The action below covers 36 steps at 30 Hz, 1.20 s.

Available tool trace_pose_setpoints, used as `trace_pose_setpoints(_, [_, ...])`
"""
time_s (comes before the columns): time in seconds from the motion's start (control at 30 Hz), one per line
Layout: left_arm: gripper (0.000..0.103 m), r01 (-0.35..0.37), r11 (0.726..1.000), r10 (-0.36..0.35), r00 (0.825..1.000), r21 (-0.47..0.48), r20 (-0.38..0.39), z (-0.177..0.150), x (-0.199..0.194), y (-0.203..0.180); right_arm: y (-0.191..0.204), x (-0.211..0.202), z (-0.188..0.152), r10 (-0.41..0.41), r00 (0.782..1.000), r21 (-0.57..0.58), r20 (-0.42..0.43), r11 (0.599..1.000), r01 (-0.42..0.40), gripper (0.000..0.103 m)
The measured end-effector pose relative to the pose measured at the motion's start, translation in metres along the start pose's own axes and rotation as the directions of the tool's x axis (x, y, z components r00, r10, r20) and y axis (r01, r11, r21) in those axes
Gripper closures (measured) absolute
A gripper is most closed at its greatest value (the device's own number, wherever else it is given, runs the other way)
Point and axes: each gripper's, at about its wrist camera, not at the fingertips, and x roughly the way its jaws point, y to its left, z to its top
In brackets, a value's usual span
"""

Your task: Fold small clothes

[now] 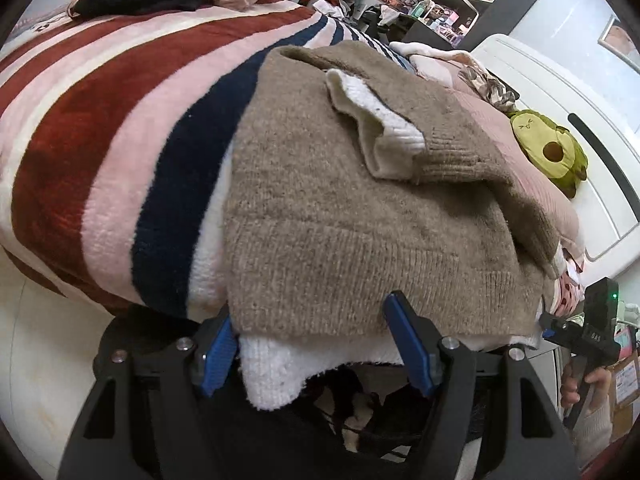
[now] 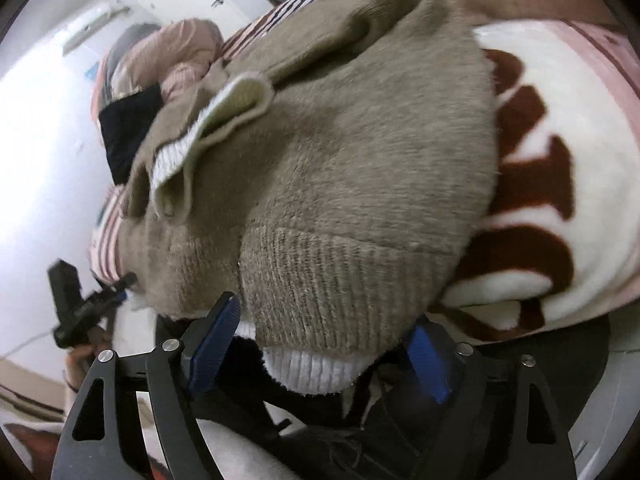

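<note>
The left gripper (image 1: 316, 344) and right gripper (image 2: 324, 350) both gape wide at the frame bottom, straddling but not pinching the brown sweater's (image 1: 360, 216) hem; it runs lengthwise toward upper frame, over the striped blanket (image 1: 100, 140).

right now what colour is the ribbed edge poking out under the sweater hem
White, under the taupe-brown sweater; the ribbed edge shows best in the right wrist view.

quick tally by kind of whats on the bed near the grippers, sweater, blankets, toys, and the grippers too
sweater: 1, brown with white trim
striped blanket: 1
avocado plush toy: 1
grippers: 2, left gripper and right gripper, both open at the sweater's hem
total: 5
</note>
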Motion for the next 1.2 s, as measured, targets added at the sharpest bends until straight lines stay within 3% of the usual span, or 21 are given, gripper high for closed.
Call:
trace_pose_setpoints(0.07, [0.048, 0.029, 1.0, -0.029, 1.0, 0.009, -0.004, 0.0, -0.002, -0.003, 0.005, 0.0, -0.002, 0.043, 0.999, -0.011, -0.004, 0.999, -0.043, 0.031])
trace_pose_setpoints(0.13, [0.056, 0.045, 0.999, -0.045, 0.999, 0.001, -0.004, 0.001, -0.002, -0.005, 0.008, 0.0, -0.002, 0.094, 0.996, -0.006, 0.0, 0.996, -0.094, 0.044])
trace_pose_setpoints(0.2, [0.067, 0.065, 0.998, -0.065, 0.998, -0.012, 0.0, 0.001, -0.002, -0.006, 0.013, 0.005, 0.002, 0.107, 0.994, -0.007, 0.012, 0.994, -0.107, 0.05])
trace_pose_setpoints(0.27, [0.073, 0.071, 0.997, -0.071, 0.997, 0.0, 0.008, 0.003, -0.003, -0.011, 0.019, 0.008, 0.004, 0.09, 0.996, -0.019, 0.021, 0.996, -0.089, 0.064])
trace_pose_setpoints(0.3, [0.075, 0.067, 0.998, -0.067, 0.998, 0.011, 0.011, 0.003, -0.004, -0.015, 0.022, 0.009, 0.005, 0.088, 0.996, -0.027, 0.024, 0.996, -0.087, 0.081])
trace_pose_setpoints(0.33, [0.076, 0.057, 0.998, -0.058, 0.998, 0.026, 0.018, 0.004, -0.007, -0.019, 0.026, 0.009, 0.007, 0.094, 0.995, -0.034, 0.028, 0.995, -0.093, 0.087])
trace_pose_setpoints(0.67, [0.081, 0.006, 0.986, -0.028, 0.991, 0.169, 0.132, 0.023, -0.044, -0.056, 0.034, -0.018, 0.013, 0.187, 0.978, -0.045, 0.098, 0.982, -0.183, 0.091])
trace_pose_setpoints(0.93, [0.09, -0.041, 0.964, -0.024, 0.971, 0.263, 0.238, 0.046, -0.07, -0.088, 0.051, -0.052, 0.016, 0.237, 0.954, -0.121, 0.182, 0.969, -0.217, 0.093])
trace_pose_setpoints(1.2, [0.094, -0.053, 0.95, -0.047, 0.951, 0.309, 0.306, 0.047, -0.092, -0.109, 0.066, -0.074, 0.014, 0.308, 0.923, -0.182, 0.232, 0.945, -0.27, 0.1])
